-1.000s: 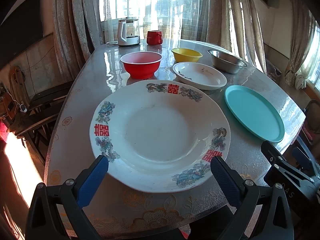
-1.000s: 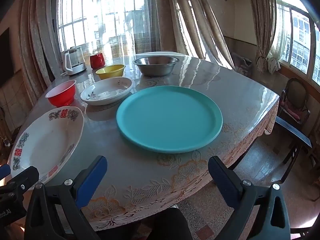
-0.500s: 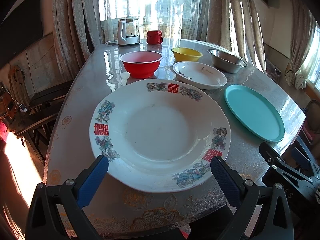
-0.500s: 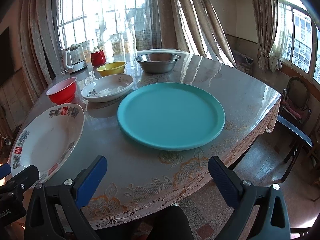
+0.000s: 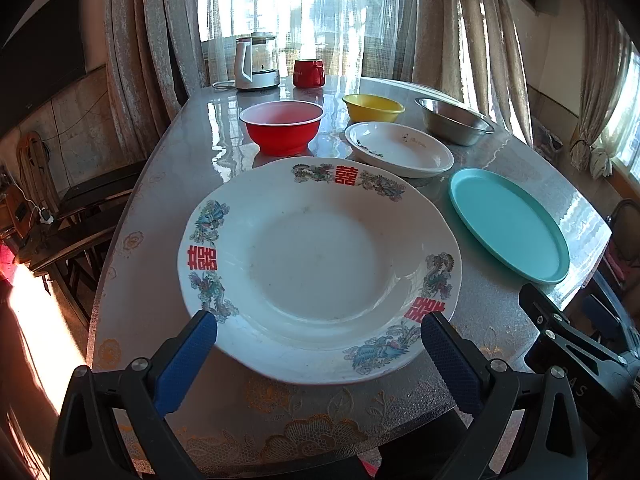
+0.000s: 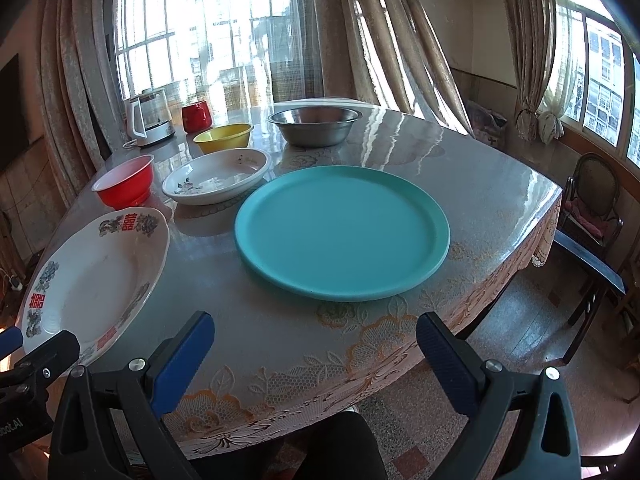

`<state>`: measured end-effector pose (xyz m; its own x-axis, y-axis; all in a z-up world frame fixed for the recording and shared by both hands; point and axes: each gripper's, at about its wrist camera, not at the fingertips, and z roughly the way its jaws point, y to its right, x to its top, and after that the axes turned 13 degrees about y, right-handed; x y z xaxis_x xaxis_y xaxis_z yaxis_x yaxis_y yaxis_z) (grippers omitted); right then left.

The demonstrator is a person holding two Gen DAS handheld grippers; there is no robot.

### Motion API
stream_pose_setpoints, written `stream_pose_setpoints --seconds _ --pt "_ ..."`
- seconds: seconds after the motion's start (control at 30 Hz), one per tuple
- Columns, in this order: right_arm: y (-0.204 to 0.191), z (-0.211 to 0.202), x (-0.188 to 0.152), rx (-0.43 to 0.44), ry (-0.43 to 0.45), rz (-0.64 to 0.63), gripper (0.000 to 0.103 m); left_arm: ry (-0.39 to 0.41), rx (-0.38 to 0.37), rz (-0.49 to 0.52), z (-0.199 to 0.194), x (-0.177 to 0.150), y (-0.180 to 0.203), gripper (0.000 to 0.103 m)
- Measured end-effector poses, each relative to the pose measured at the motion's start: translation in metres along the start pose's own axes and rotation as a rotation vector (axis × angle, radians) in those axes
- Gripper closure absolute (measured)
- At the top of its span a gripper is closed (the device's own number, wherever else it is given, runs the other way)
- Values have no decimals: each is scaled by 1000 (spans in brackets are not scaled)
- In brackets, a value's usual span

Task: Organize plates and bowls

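Both grippers hang wide and empty — the left gripper (image 5: 319, 334) faces the patterned plate (image 5: 320, 268) at twelve o'clock, the right gripper (image 6: 315, 334) the teal plate (image 6: 342, 232). Thin rims near the table (image 6: 480, 184) edge could slip free.

bare table (image 6: 460, 184) right of teal plate (image 6: 340, 232) = free lane; far side blocked by bowls, kettle (image 5: 256, 64), mug (image 5: 308, 73).

A home dining room: curtained windows (image 6: 208, 32), kettle (image 5: 256, 62), chair (image 6: 592, 200).
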<state>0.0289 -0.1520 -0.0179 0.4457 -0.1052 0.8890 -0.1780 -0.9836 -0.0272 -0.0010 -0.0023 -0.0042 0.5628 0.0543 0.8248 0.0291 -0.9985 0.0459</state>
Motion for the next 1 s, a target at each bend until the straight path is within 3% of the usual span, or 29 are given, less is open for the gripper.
stream_pose_setpoints --seconds 1.0 --pt "2 0 0 -4 -6 5 0 -2 -13 -3 -1 0 1 0"
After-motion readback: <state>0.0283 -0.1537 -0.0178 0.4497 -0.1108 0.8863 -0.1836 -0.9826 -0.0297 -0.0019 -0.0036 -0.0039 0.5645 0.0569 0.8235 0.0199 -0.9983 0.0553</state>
